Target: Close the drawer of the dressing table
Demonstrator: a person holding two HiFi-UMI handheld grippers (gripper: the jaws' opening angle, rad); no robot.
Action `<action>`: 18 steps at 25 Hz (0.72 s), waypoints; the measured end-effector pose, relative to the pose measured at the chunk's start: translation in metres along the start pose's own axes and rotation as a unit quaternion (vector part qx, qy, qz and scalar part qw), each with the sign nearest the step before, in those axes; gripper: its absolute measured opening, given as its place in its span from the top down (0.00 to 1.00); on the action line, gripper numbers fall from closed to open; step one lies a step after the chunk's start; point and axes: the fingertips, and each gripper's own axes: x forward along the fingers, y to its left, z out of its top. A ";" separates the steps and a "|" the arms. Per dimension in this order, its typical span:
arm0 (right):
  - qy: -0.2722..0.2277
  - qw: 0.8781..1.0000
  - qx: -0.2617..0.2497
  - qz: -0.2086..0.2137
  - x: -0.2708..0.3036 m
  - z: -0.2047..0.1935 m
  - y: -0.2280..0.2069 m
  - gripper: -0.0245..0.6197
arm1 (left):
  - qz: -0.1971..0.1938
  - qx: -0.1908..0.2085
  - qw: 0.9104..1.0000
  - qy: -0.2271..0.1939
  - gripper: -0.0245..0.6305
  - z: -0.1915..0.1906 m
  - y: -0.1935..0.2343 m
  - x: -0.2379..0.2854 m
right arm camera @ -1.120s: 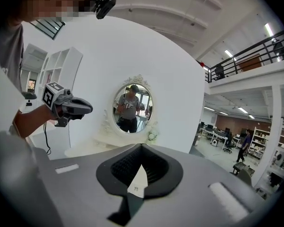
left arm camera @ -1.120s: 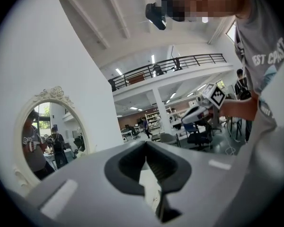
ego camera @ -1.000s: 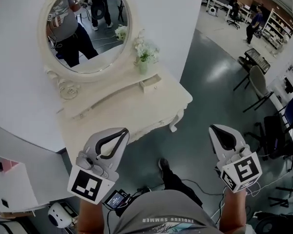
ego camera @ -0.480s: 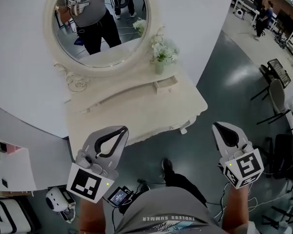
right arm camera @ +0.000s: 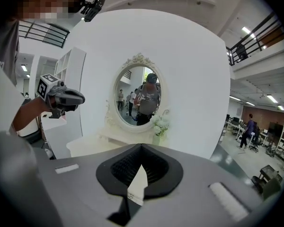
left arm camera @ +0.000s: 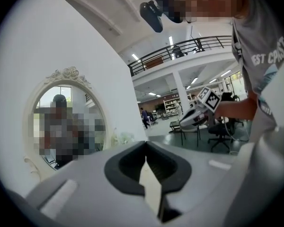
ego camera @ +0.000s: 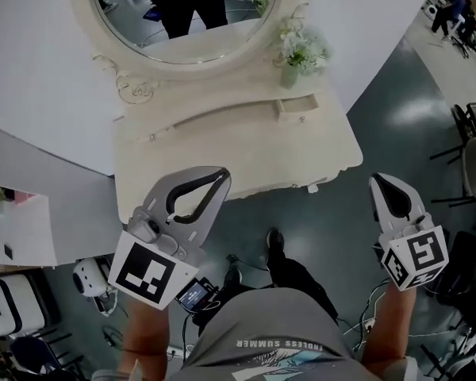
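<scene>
The cream dressing table [ego camera: 222, 153] stands against the white wall under its oval mirror [ego camera: 186, 14]. On its raised back tier a small drawer [ego camera: 296, 105] sticks out, open, just below a vase of white flowers [ego camera: 300, 54]. My left gripper [ego camera: 220, 173] hovers over the table's front edge, shut with nothing in it; its jaws meet at the tip [left arm camera: 146, 145]. My right gripper [ego camera: 378, 181] hangs over the floor to the right of the table, also shut and empty [right arm camera: 141, 148]. Both are well short of the drawer. The right gripper view shows the table [right arm camera: 92, 145] and vase [right arm camera: 157, 137] ahead.
A white side cabinet [ego camera: 12, 232] stands left of the table. Cables and a small device [ego camera: 194, 296] lie on the dark floor by the person's shoe [ego camera: 274, 240]. Chairs [ego camera: 472, 153] stand at the far right.
The dressing table has come nearer and lower in the head view. Both grippers have moved forward towards it, the left now over its front edge. Both stayed shut.
</scene>
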 end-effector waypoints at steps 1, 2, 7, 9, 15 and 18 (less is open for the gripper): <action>0.002 1.000 0.000 0.004 0.007 -0.003 -0.002 0.96 | 0.000 0.000 1.000 0.003 0.96 -0.003 0.001 0.003; 0.004 1.000 0.000 0.007 0.013 -0.006 -0.005 0.96 | 0.000 0.002 1.000 0.006 0.96 -0.006 0.002 0.006; 0.018 1.000 0.000 0.022 0.044 -0.018 -0.013 0.96 | 0.006 -0.019 0.999 0.026 0.96 -0.025 0.009 0.016; 0.024 0.999 -0.001 0.028 0.057 -0.024 -0.016 0.96 | 0.008 -0.025 0.999 0.032 0.96 -0.032 0.012 0.021; 0.047 0.998 -0.003 0.045 0.094 -0.041 -0.021 0.96 | 0.007 -0.041 0.998 0.055 0.96 -0.053 0.017 0.035; 0.054 0.997 -0.007 0.054 0.115 -0.049 -0.023 0.96 | 0.006 -0.044 0.997 0.065 0.96 -0.064 0.020 0.042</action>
